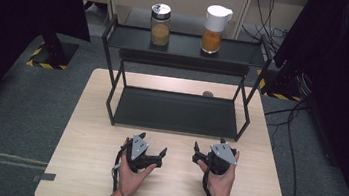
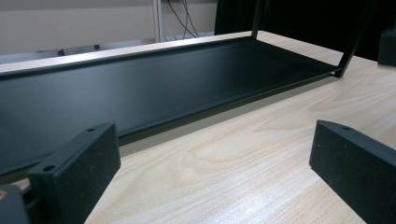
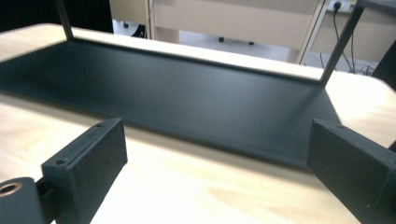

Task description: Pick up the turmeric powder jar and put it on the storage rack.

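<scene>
Jaws wide, empty | rack [image 1: 176, 111] top shelf cut off (gripper views)

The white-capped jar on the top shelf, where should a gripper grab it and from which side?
Probably grip the white-capped jar around its clear body below the cap, coming level from the table's near side. It stands upright on the black shelf rack's top tier, apart from the silver-lidded jar, so the jaws have room either side. The right gripper, open, is nearer.
</scene>
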